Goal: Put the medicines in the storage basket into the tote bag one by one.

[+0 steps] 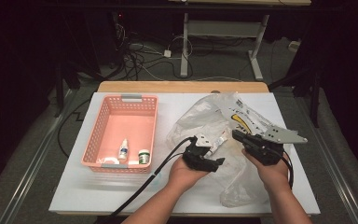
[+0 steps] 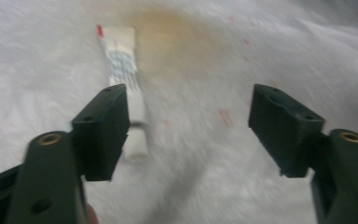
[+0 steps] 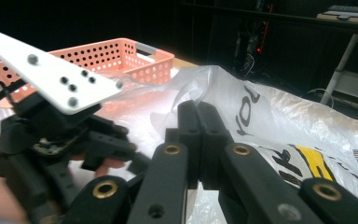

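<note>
So we've got the left hand-held gripper (image 1: 213,148) hanging over the clear plastic bag (image 1: 214,116) with its jaws spread wide and nothing between them — a small white tube (image 2: 126,88) lies on the bag just past the left jaw in the left gripper view. The right hand-held gripper (image 1: 240,137) has its jaws pressed together on a fold of that bag, pinching the film. The bag sprawls across the right half of the table (image 1: 121,196), from the far edge toward the near edge. Over by the left edge sits a pink basket (image 1: 103,122) — inside it, at its near end, a little dropper bottle (image 1: 123,150) and a green-lidded jar (image 1: 143,156).
</note>
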{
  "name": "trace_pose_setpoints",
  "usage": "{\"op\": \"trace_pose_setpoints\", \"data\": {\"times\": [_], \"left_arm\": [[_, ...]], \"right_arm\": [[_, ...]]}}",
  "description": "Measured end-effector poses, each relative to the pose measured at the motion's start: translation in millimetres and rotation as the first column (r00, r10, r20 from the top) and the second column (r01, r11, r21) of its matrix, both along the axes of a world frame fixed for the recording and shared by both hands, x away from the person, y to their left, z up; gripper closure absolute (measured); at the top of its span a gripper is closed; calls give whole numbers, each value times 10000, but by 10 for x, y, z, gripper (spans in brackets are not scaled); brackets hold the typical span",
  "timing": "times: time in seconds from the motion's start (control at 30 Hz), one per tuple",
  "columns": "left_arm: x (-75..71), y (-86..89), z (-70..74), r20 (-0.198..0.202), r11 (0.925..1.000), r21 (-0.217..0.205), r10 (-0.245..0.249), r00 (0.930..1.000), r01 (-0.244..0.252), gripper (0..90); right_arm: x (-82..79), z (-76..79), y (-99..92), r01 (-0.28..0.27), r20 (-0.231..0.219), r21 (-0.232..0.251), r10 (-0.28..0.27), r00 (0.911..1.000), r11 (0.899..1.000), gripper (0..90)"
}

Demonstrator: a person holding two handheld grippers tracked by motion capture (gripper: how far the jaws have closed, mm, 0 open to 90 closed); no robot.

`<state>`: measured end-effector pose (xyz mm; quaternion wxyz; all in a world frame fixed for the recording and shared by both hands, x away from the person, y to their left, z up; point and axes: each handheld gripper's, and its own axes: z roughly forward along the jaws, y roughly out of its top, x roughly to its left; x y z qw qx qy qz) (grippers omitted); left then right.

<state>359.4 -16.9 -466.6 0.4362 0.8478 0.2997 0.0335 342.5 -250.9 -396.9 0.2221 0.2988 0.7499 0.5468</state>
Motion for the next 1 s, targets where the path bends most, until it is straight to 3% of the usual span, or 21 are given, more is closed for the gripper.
{"op": "trace_pose_setpoints", "data": {"times": [0.2,0.4,0.63,0.8,1.0], "left_arm": [[-149,154,55,218,9998,-197,60,9997,-55,143],[-236,269,109,-25,9994,-343,88,10000,-89,0],[-399,440,222,11,9980,-620,-93,10000,94,0],[-540,681,316,183,9964,-837,111,9998,-95,0],[-644,943,385,368,9959,-809,428,9984,-397,0]], "right_arm": [[-2,-12,22,-27,-58,-61,27,10000,10000,900],[-18,4,22,2,-17,-25,-2,10000,10000,900],[-20,0,20,32,-62,-14,-32,10000,10000,900],[-21,1,12,71,-46,-17,-72,10000,10000,900],[-16,-8,19,78,-68,-22,-78,9999,10000,900]]}}
